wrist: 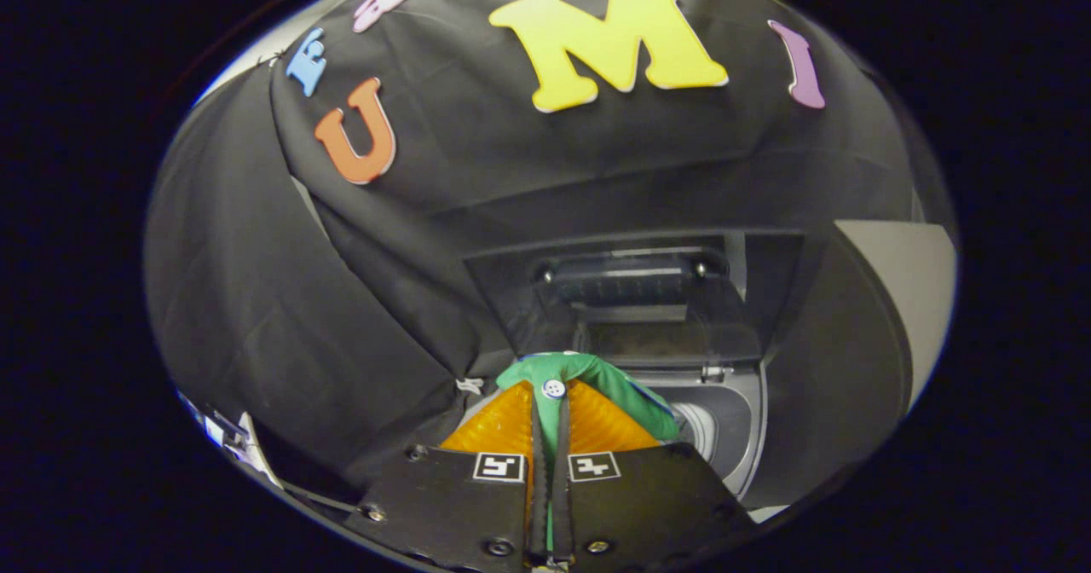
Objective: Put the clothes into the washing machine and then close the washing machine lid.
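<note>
The green garment (597,381) with a white button (553,389) is pinched in the tool (551,419); at 2 o'clock, the grey washing machine (733,428) under its dark see-through lid (648,300).

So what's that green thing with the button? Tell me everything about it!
It is a soft green cloth garment with a white four-hole button near its top. It looks crumpled and bunched up, pinched between the two closed fingers of the tool, with a strip of it running down the slit between them. Part of it spills over to one side, hanging just above the grey washing machine, whose dark see-through lid stands open beyond it.
</note>
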A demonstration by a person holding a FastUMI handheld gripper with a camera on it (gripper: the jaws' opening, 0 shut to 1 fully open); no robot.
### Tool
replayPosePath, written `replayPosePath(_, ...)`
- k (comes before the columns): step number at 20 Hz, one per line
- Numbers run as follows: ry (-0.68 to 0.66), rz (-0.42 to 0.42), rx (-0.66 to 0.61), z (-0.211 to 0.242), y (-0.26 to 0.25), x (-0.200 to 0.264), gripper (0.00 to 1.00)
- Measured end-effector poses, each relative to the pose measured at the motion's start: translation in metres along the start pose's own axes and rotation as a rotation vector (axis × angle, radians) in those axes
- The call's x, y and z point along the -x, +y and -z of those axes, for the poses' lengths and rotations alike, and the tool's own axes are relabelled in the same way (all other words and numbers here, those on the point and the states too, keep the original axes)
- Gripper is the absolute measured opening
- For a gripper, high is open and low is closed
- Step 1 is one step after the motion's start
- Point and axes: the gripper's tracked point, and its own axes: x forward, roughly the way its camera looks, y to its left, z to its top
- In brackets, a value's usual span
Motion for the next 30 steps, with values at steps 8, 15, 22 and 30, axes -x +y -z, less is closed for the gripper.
replayPosePath(8, 0.207, 0.106, -0.110, 0.065, -0.040, -0.061, 0.06)
replayPosePath(15, 0.333, 0.182, -0.169, 0.085, -0.058, -0.082, 0.08)
replayPosePath(22, 0.345, 0.215, -0.152, 0.086, -0.065, -0.081, 0.14)
replayPosePath(30, 0.276, 0.214, -0.040, 0.074, -0.070, -0.080, 0.94)
